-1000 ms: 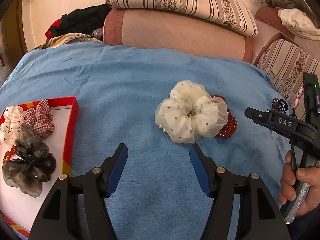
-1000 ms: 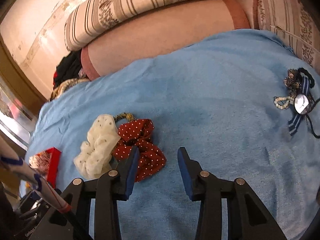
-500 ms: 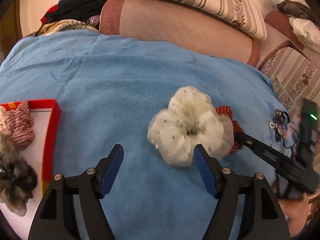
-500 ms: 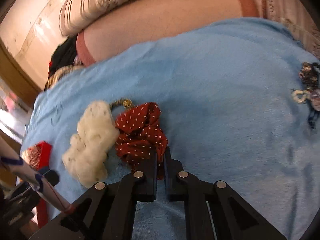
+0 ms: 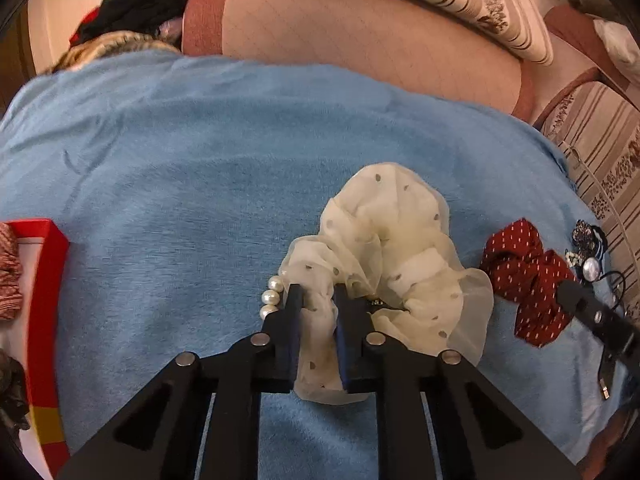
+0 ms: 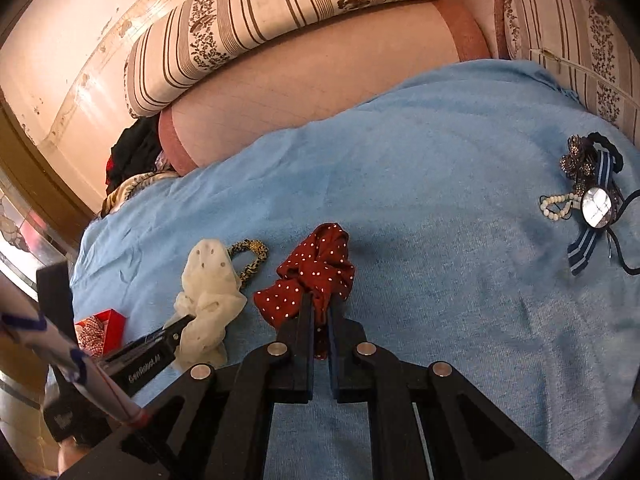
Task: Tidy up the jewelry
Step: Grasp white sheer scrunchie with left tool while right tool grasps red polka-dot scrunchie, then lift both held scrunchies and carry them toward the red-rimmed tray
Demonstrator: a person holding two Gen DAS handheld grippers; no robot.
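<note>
A cream dotted scrunchie (image 5: 394, 248) with small pearls lies on the blue blanket (image 5: 208, 184). My left gripper (image 5: 318, 294) is shut on its near edge, fabric pinched between the blue pads. The same cream scrunchie (image 6: 210, 292) shows in the right wrist view with the left gripper's tip on it. A red white-dotted scrunchie (image 6: 314, 274) sits in the middle of the blanket, and my right gripper (image 6: 319, 300) is shut on its near edge. In the left wrist view the red scrunchie (image 5: 528, 276) lies right of the cream one.
A red-rimmed box (image 5: 44, 300) holding several scrunchies stands at the left edge. A leopard-print hair tie (image 6: 252, 256) lies behind the cream scrunchie. A cluster of hair accessories with a blue striped bow (image 6: 588, 208) lies at the right. Cushions (image 6: 304, 76) line the far side.
My left gripper moved forward to the cream scrunchie and closed on its edge. My right gripper closed on the red scrunchie, which now sits apart from the cream one.
</note>
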